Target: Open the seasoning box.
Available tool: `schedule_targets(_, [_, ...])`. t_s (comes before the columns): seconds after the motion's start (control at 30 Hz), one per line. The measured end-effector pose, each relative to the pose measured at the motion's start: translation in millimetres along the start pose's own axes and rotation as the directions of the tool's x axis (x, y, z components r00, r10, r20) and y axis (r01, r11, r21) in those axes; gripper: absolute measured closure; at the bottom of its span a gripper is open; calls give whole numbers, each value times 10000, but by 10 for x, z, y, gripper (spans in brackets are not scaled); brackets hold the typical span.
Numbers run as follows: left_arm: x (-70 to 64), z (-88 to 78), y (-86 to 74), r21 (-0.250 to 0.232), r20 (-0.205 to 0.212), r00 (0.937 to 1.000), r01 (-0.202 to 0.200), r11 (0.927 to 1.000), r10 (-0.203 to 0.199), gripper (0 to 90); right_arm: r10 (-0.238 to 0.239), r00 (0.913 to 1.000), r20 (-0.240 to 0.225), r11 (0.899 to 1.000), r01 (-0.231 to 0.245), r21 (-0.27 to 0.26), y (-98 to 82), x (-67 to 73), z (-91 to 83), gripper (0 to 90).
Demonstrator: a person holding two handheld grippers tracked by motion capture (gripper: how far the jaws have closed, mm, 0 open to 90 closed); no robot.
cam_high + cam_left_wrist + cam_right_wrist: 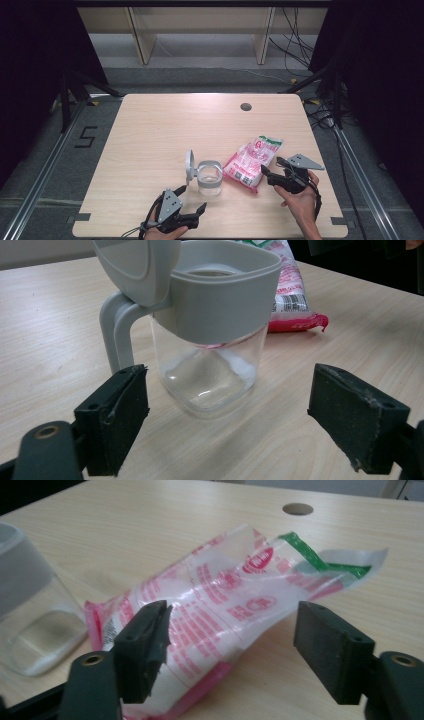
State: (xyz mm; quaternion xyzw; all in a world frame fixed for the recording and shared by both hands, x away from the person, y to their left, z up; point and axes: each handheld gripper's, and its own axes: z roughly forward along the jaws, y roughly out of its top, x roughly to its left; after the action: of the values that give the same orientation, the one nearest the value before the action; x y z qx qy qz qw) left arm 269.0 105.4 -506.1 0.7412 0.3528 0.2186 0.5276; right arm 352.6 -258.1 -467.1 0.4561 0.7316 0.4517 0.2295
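Observation:
A clear plastic container point(209, 181) with a grey collar stands on the table, its grey lid point(189, 165) flipped up on the left side. In the left gripper view the container point(210, 360) sits just beyond the jaws. My left gripper point(192, 198) is open, a little in front of the container. A pink and white plastic bag point(254, 159) lies flat to the container's right, its green-edged top pointing away. My right gripper point(271, 168) is open at the bag's near right side. The right gripper view has the bag point(225, 605) between and beyond the jaws.
The light wooden table point(150, 135) has a round cable hole point(245, 106) near its far edge. Black tripod legs point(70, 95) stand left of the table, and cables point(300, 45) lie on the floor at the back right. Wooden shelving legs stand behind.

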Motion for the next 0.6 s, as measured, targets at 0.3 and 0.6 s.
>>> schedule_targets(0.3, [6,4,10,156,38,9995,-329,9993,329,155,905,9951,-387,9941,-879,641,-121,-104,121,164])
schedule_targets(0.6, [4,2,2,156,110,9992,-394,9991,392,155,1397,9894,-396,9880,-1366,724,-128,-87,163,159])
